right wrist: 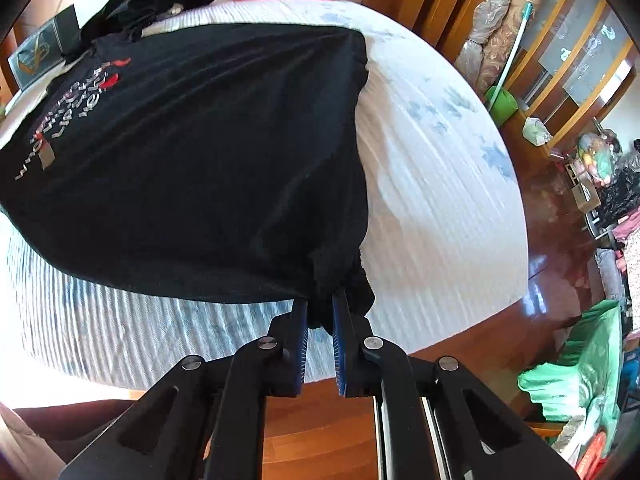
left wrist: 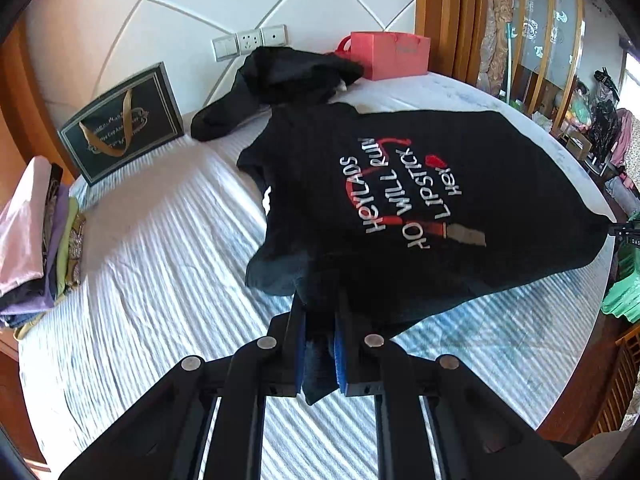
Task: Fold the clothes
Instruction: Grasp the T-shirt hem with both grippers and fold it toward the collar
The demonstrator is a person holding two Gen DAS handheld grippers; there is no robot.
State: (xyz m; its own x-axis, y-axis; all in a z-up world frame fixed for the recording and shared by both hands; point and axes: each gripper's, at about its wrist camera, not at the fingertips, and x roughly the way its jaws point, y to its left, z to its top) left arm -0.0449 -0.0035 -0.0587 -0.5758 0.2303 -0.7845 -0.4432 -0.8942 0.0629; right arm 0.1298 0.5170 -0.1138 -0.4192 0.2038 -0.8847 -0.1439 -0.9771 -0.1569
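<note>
A black T-shirt (left wrist: 400,184) with white and red lettering hangs stretched above the striped bed sheet (left wrist: 160,264). My left gripper (left wrist: 320,300) is shut on a bunched corner of its hem, and dark cloth fills the gap between the blue pads. The shirt's other near corner is pulled taut to the right edge of the left wrist view, where a bit of the other gripper shows. In the right wrist view, my right gripper (right wrist: 320,304) is shut on that gathered corner of the T-shirt (right wrist: 200,152), at the bed's edge above the wooden floor.
A heap of dark clothes (left wrist: 280,76) lies at the bed's far end, with a red paper bag (left wrist: 394,56) and a dark gift bag (left wrist: 120,124) by the wall. Folded clothes (left wrist: 36,240) are stacked at the left. Green cloth (right wrist: 580,372) and clutter sit right of the bed.
</note>
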